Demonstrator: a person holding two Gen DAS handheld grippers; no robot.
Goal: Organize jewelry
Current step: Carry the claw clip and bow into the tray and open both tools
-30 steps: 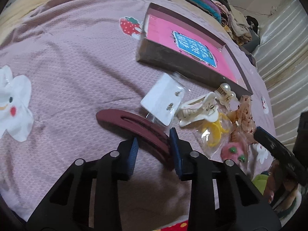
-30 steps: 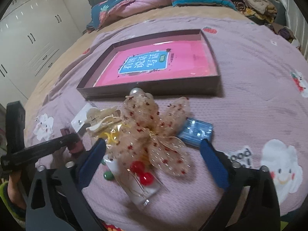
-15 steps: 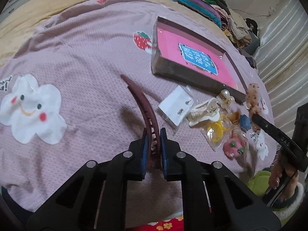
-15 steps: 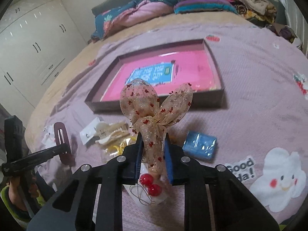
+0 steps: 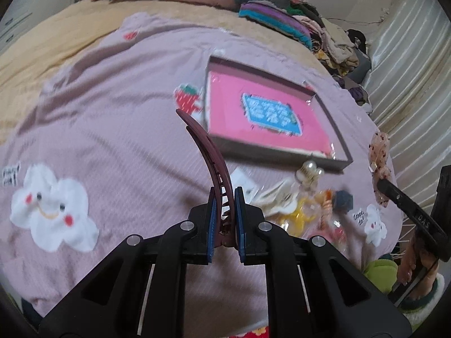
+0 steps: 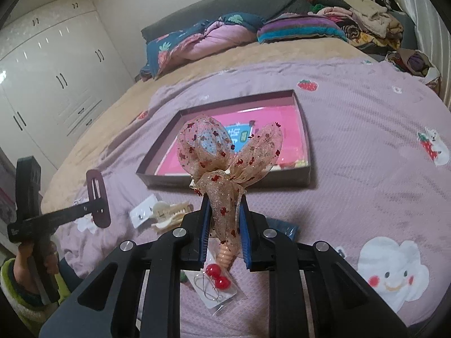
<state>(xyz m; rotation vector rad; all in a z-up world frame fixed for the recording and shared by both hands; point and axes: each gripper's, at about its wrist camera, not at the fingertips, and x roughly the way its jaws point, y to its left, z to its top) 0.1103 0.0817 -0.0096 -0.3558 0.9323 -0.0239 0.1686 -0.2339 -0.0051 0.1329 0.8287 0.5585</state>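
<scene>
Left claw (image 5: 225, 219) squeezed tight on curved dark-red plastic hair clip (image 5: 208, 152); right claw (image 6: 224, 225) pinching sparkly see-through bow (image 6: 228, 155).

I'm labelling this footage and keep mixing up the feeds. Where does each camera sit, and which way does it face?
Left wrist: on the left gripper, looking down along its fingers over the bed; it is shut on a maroon clip; the right gripper shows at the right edge.
Right wrist: on the right gripper, facing the headboard; it is shut on a sheer bow; a hand shows at left.
Shared: the box, the clip, the bow and the loose pile.
</scene>
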